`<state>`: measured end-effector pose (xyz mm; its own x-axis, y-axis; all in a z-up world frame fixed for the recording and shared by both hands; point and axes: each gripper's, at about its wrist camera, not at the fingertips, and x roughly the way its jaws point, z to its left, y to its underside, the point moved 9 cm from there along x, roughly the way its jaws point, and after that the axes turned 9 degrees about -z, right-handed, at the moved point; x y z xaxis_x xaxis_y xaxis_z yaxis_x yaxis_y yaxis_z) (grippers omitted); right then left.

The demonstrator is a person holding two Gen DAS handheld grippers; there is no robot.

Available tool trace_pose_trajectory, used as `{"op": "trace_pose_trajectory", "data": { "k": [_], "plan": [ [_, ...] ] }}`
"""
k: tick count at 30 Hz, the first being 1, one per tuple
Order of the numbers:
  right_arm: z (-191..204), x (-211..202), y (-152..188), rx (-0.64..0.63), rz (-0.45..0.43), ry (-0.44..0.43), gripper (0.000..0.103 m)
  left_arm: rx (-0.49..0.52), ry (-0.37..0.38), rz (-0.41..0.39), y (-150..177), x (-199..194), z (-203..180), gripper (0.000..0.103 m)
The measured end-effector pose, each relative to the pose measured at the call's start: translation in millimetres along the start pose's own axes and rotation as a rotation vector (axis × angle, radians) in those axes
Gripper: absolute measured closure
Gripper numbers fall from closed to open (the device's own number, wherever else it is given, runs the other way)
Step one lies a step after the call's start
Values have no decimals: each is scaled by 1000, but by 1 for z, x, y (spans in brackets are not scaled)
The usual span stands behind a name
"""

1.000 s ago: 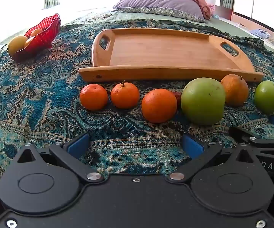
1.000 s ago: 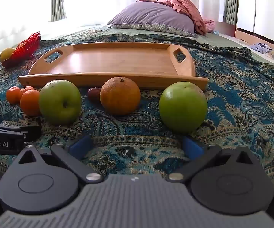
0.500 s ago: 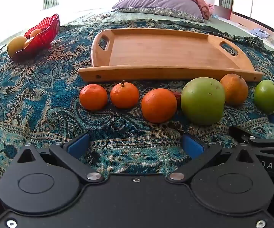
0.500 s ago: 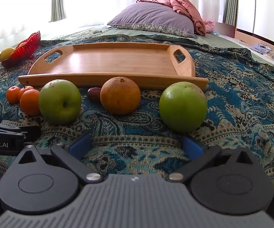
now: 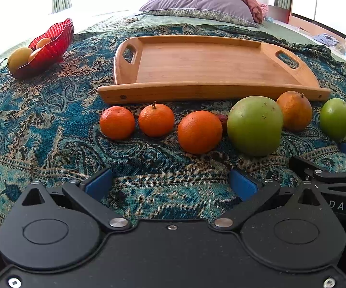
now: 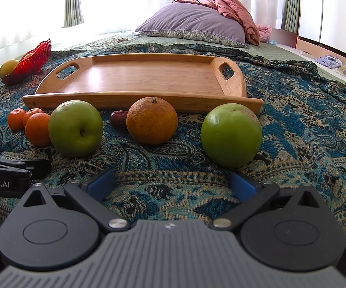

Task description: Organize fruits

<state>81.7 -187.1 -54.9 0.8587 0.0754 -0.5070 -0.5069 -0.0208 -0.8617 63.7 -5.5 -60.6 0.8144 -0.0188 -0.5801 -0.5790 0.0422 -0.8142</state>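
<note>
A paisley blanket in blue and tan covers the bed; on it lies the wooden tray, bare inside, its long front rim facing both cameras; all places below are told from this tray. Behind it a purple pillow rests with a pink cloth bunched on its right end. Well off to the tray's left stands a red glass bowl holding yellowish fruit. In front of the tray's rim the loose fruits lie in a row on the blanket: a large green apple near the rim's right half; a second green apple just past the tray's right corner; a dull orange between the two apples, close to the rim; three small mandarins before the rim's left half, the rightmost one nearly touching the large apple; a dark date tucked close under the rim beside the orange. The left gripper hovers low in front of the mandarins, its blue fingers spread wide around nothing; the right gripper hovers before the orange and the right apple, likewise spread wide and holding nothing.
</note>
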Motion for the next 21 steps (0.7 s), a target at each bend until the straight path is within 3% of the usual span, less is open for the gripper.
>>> {"op": "trace_pose_trajectory", "data": {
  "k": [21],
  "plan": [
    [0,1,0,-3,-5,1,0,6,5,-4,1,-2,2,0]
  ]
}}
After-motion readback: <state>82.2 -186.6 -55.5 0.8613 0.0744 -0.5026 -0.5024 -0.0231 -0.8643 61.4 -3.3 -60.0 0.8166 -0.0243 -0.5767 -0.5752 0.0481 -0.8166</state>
